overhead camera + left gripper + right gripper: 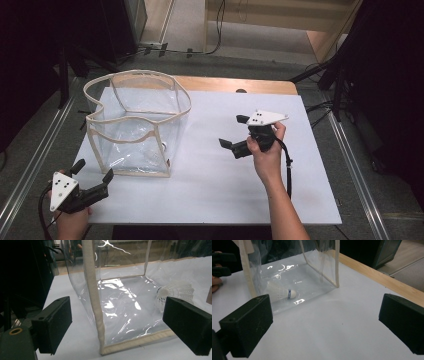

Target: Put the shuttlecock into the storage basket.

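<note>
On the white worktop [225,165] I see a clear plastic bag [137,122] with cream fabric trim standing upright at the left half, mouth open at the top, its two cream handles drooping over the rim. Bag is the biggest thing on the surface; a strip of bare wood shows along the worktop's far edge.

Next down, my right claw [232,132] sits mid-right of the worktop, held in the right hand [267,157], grey three-cornered plate on top, jaws pointed left toward the bag. Jaws stand wide apart, nothing between them. It is well apart from the bag, bare white surface between. From the right gripper view the bag's near corner and cream seam lie ahead of the jaws.

My left claw [93,174] is at the near-left corner, held in the left hand [72,222], jaws aimed up toward the bag's near bottom edge, just beside it, not touching as far as I can tell. Jaws wide, empty. In the left gripper view the bag's vertical cream seam rises between the two jaws.

Smallest: a white shuttlecock [279,293] lies on its side inside the bag on the bottom panel, cork end with a blue band.
</note>
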The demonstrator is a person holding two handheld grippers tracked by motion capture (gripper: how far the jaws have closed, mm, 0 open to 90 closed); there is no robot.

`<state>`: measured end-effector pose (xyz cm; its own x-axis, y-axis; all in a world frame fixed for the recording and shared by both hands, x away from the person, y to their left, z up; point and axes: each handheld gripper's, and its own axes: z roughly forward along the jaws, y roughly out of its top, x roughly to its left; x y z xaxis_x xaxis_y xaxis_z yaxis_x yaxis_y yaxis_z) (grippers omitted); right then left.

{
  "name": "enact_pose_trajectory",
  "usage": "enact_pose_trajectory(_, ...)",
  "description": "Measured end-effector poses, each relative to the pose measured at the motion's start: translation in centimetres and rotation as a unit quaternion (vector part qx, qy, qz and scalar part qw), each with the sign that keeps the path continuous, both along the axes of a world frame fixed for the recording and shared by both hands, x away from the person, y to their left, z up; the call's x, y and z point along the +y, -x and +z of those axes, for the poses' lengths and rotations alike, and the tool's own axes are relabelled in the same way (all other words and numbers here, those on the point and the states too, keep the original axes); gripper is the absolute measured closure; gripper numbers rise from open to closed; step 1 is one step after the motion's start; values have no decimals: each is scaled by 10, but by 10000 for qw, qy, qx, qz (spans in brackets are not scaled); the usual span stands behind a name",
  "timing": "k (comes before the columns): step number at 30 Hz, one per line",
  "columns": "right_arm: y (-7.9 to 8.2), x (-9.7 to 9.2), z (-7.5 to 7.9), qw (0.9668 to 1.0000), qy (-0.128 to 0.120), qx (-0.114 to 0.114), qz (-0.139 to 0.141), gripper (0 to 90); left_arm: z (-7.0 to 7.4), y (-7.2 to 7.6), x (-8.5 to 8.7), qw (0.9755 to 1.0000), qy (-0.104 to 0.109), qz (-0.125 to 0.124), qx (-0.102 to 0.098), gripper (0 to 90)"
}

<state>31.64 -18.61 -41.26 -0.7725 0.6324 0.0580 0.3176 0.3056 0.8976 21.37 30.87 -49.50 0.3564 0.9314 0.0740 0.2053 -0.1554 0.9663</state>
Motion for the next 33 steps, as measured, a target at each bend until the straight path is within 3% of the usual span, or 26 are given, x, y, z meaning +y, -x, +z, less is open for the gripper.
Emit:
enact_pose_trajectory(13,12,-14,-16,9999,-108,64,-105,0,0,0,-1,10000,7,8,-2,92)
enact_pose_trajectory(33,34,-54,-42,9983,-247,208,-481,0,0,0,-1,10000,-20,9,-11,92)
